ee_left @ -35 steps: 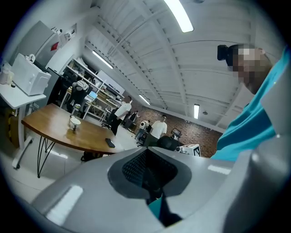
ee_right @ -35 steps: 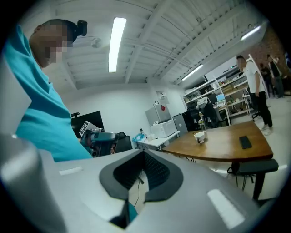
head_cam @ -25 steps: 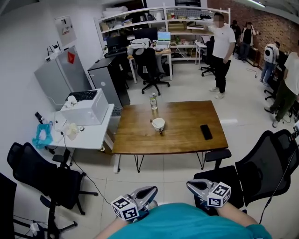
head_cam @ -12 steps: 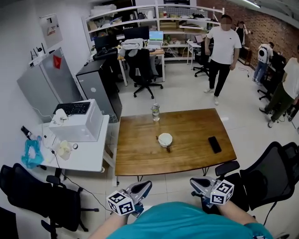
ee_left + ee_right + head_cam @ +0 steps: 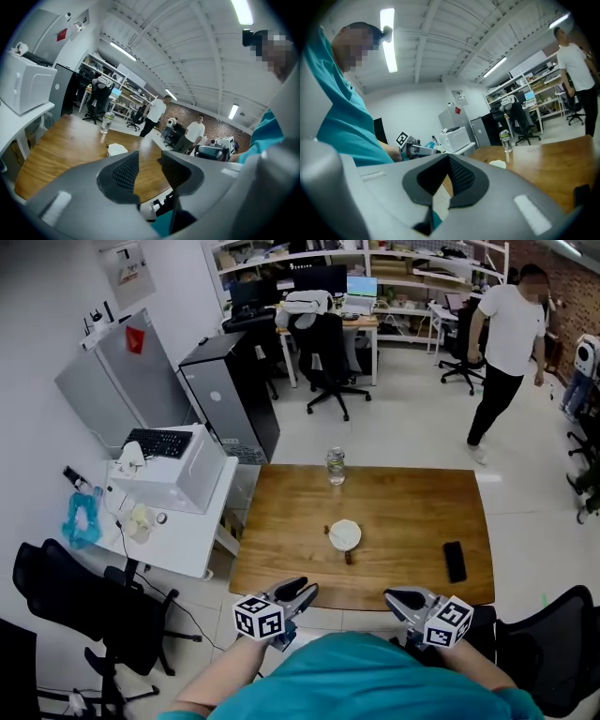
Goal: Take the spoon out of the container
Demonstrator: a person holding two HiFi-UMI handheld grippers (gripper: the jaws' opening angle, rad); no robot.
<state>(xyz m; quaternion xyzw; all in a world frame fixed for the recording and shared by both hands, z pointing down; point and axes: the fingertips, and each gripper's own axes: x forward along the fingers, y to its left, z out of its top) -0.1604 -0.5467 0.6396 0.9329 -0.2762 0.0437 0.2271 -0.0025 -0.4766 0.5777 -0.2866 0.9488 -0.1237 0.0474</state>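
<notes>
A white round container (image 5: 345,534) stands mid-table on the wooden table (image 5: 281,559). A small dark piece at its near rim looks like the spoon's handle (image 5: 348,558); the rest of the spoon is hidden. Both grippers hang in front of my torso, short of the table's near edge and well away from the container. My left gripper (image 5: 306,594) is opening, with a narrow gap between the pads (image 5: 125,171) and nothing in it. My right gripper (image 5: 395,597) has its tips together and holds nothing. The container (image 5: 117,149) also shows beyond the left jaws, and the container (image 5: 498,163) beyond the right.
A clear bottle (image 5: 336,465) stands at the table's far edge and a black phone (image 5: 455,562) lies at its right. A white side table with a white box (image 5: 173,470) stands left, and black chairs (image 5: 89,601) sit at both sides. A person (image 5: 506,343) walks beyond the table.
The table has come nearer and the view has swung over it. Both grippers stay low by my torso. The person in the white shirt has walked to the right.
</notes>
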